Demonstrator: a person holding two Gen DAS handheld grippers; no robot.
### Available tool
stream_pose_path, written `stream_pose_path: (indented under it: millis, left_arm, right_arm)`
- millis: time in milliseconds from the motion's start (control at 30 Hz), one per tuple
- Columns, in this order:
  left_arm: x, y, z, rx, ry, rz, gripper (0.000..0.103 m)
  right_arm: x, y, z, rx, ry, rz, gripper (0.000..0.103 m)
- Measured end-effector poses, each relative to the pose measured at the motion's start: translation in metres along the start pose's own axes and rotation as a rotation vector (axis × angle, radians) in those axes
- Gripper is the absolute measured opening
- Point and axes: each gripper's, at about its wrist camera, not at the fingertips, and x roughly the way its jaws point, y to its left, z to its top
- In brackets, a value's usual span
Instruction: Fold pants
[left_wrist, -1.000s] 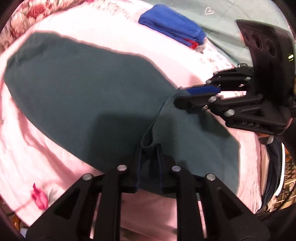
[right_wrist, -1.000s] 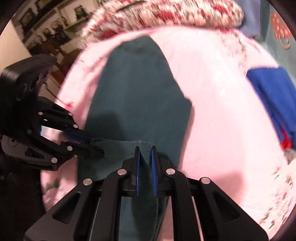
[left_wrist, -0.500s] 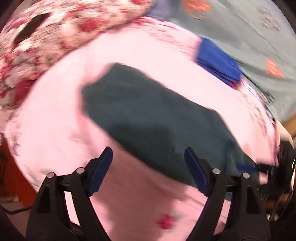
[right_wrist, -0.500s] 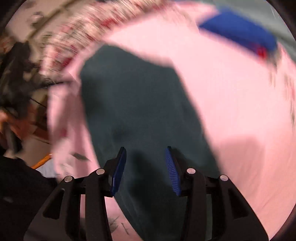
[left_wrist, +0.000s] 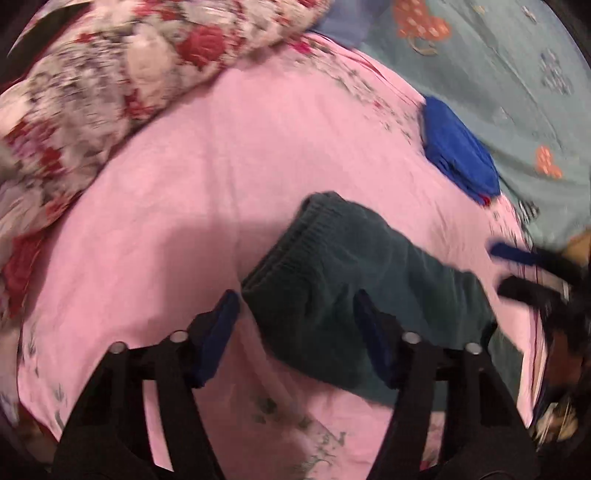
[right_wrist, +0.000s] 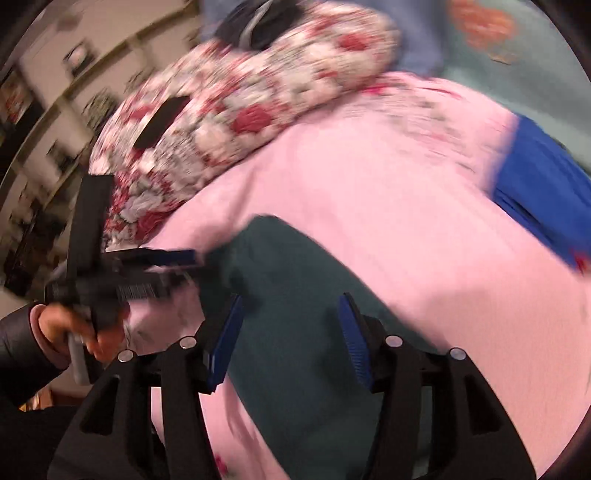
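Lying under both claws: pants (left_wrist: 354, 295), ungripped.

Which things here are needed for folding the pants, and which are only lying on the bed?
Needed for the job:
- dark green pants
- left gripper, jaws closing, astride the pants' ribbed end, not yet pressing
- right gripper, jaws opening above the pants
- pink sheet they lie on

Only lying about:
- blue folded cloth
- flowered quilt
- grey-green blanket
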Motion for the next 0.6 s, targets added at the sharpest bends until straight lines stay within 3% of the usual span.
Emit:
stream_pose_path:
  millis: [100,133,300,333,400,500,600]
  left_arm:
    - [0.006,0.006,0.000,0.060,0.025,-0.041,0.057]
    - [0.007,0.011,0.001,0.055,0.030,-0.057,0.057]
    - [0.010,0.028,0.002,0.017,0.034,-0.125,0.057]
    - [0.010,0.028,0.002,0.019,0.032,-0.128,0.057]
    - [0.011,0.030,0.001,0.011,0.034,-0.133,0.057]
    - [0.007,0.036,0.006,-0.001,0.023,-0.128,0.057]
    - [-0.001,0.038,0.016,0.017,-0.006,-0.175,0.059]
  right_arm:
    - [0.040,0.009,0.045,-0.128,0.136,0.012,0.054]
    - [0.040,0.009,0.045,-0.128,0.136,0.012,0.054]
    - [0.100,0.023,0.069,-0.306,0.365,0.002,0.054]
    - [0.125,0.030,0.071,-0.370,0.468,0.010,0.054]
    - [0.133,0.032,0.071,-0.393,0.500,0.009,0.050]
    - [0.130,0.036,0.072,-0.455,0.525,0.019,0.018]
    - [0.097,0.036,0.070,-0.497,0.470,0.047,0.016]
